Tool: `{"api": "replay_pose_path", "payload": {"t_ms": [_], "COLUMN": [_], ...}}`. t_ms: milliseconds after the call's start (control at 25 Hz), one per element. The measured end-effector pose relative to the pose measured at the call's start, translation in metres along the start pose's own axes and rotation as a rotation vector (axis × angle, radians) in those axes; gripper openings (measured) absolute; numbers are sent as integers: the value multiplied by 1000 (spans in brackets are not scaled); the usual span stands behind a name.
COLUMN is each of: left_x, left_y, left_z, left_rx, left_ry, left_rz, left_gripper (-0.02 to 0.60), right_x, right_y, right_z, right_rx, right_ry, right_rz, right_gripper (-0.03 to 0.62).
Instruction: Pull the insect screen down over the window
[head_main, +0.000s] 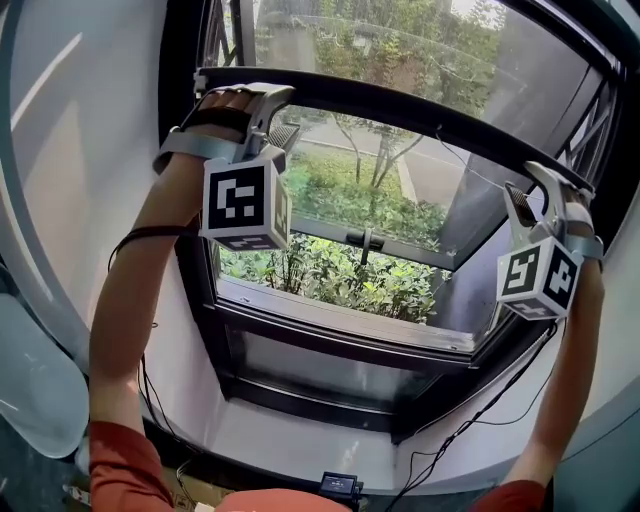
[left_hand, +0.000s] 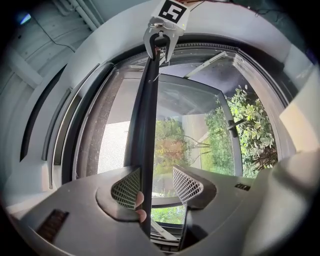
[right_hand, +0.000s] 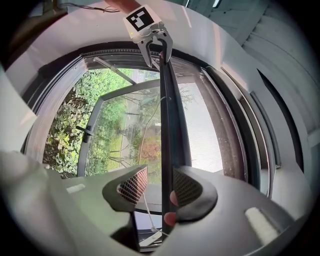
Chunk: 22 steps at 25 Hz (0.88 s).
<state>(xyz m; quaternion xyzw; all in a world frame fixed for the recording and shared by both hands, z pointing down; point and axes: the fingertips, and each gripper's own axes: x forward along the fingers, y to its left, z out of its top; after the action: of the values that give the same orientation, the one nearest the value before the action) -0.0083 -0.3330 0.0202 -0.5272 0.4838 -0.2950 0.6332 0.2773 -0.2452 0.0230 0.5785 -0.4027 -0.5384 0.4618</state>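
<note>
Black screen bar (head_main: 400, 108) inside left tongs (left_hand: 156, 176), right tongs (right_hand: 161, 174) (both agape).

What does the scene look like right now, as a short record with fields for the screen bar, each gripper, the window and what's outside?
screen bar: black, spans the upper part of the opening from one gripper to the other
left gripper: jaws apart, bar between them, lying against one pad only
right gripper: jaws apart, bar between them, against one pad only
window sash: swung open outward
outside: green shrubs
progress: bar is high, lower part of the opening not yet covered
</note>
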Motion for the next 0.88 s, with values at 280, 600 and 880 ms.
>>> {"api": "replay_pose_path", "payload": {"t_ms": [280,600,880], "left_x": [-6,-20,-28], "left_y": [-27,-64,-82], "left_z": [-1,-1,-7], "left_rx": [6,-23,-61], "left_ry": [-8,-27,-38], "left_rz": [-34,-84,-76], "left_gripper": [196,196,196], "right_x": [-5,-15,-22], "right_y": [26,61,81], "right_z": [1,2,9], "right_rx": [9,26,38], "right_ry": [-8,-23,-30], "right_rz": [32,59,90], "right_gripper": [166,166,166]}}
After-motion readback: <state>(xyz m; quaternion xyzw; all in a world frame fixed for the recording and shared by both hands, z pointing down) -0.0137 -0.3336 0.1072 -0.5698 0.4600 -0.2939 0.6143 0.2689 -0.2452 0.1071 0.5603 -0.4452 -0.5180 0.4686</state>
